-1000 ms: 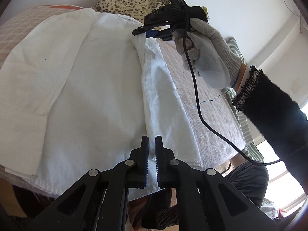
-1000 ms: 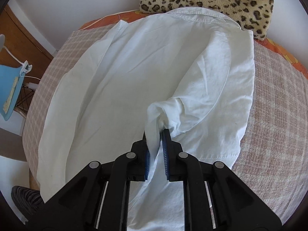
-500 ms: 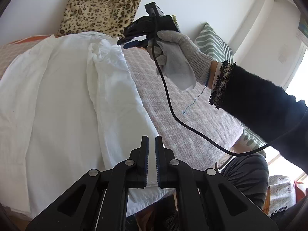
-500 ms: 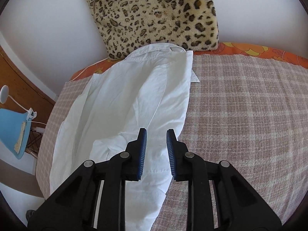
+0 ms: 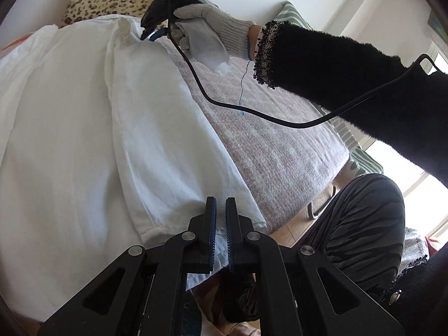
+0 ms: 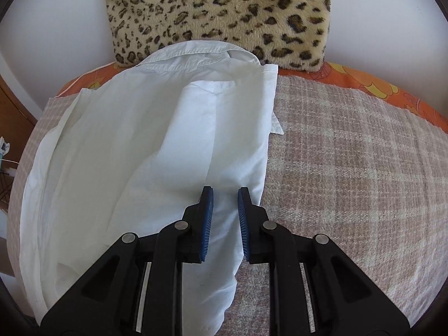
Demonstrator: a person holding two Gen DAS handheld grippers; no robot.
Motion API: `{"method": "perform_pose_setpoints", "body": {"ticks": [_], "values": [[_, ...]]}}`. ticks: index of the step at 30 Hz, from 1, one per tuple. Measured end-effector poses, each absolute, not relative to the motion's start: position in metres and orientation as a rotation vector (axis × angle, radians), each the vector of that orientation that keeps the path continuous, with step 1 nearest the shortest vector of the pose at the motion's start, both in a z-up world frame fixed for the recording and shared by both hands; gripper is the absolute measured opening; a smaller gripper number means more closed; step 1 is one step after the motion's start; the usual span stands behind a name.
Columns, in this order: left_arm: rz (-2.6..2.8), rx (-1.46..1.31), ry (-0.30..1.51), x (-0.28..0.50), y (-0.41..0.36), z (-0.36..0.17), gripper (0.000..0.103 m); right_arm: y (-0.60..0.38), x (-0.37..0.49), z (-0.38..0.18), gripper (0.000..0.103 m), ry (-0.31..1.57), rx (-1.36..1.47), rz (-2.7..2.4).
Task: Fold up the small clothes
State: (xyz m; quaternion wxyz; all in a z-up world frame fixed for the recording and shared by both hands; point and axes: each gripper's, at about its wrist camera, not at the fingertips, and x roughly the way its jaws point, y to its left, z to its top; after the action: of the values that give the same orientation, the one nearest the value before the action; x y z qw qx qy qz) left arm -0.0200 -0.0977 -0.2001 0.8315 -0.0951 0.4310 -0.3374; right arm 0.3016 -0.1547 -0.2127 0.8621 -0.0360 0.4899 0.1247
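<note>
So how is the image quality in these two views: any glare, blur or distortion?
Left wrist view: the window at right is blown out, strong fisheye bending, dark corners. Right wrist view: even soft light, the white shirt is bright yet keeps its folds, the leopard cushion is sharp, edges curve.

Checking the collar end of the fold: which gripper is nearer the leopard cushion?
Right. The right gripper hovers over the shirt near the cushion; the left gripper is at the hem, far from it.

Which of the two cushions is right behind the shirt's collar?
The leopard-print cushion, propped against the wall touching the white shirt collar. The green striped cushion sits apart, beyond the gloved hand.
</note>
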Motion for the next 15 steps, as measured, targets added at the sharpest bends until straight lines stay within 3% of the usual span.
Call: {"method": "perform_pose_setpoints", "body": {"ticks": [5,9,12,13,15], "values": [[-0.686,-0.223,0.904,-0.032,-0.08,-0.191,0.006,-0.152,0.293,-0.196,0.017,1.011,-0.113,0.224],[-0.594,-0.256,0.83,-0.042,-0.039,-0.168,0.013,-0.144,0.269,-0.165,0.026,0.951,-0.139,0.228],[-0.466,-0.288,0.773,-0.05,0.005,-0.155,0.034,-0.127,0.25,-0.141,0.037,0.921,-0.163,0.272],[-0.418,-0.308,0.761,-0.052,0.021,-0.153,0.048,-0.119,0.244,-0.135,0.039,0.917,-0.173,0.291],[-0.322,-0.355,0.742,-0.052,0.054,-0.153,0.054,-0.102,0.235,-0.126,0.044,0.911,-0.181,0.332]]}}
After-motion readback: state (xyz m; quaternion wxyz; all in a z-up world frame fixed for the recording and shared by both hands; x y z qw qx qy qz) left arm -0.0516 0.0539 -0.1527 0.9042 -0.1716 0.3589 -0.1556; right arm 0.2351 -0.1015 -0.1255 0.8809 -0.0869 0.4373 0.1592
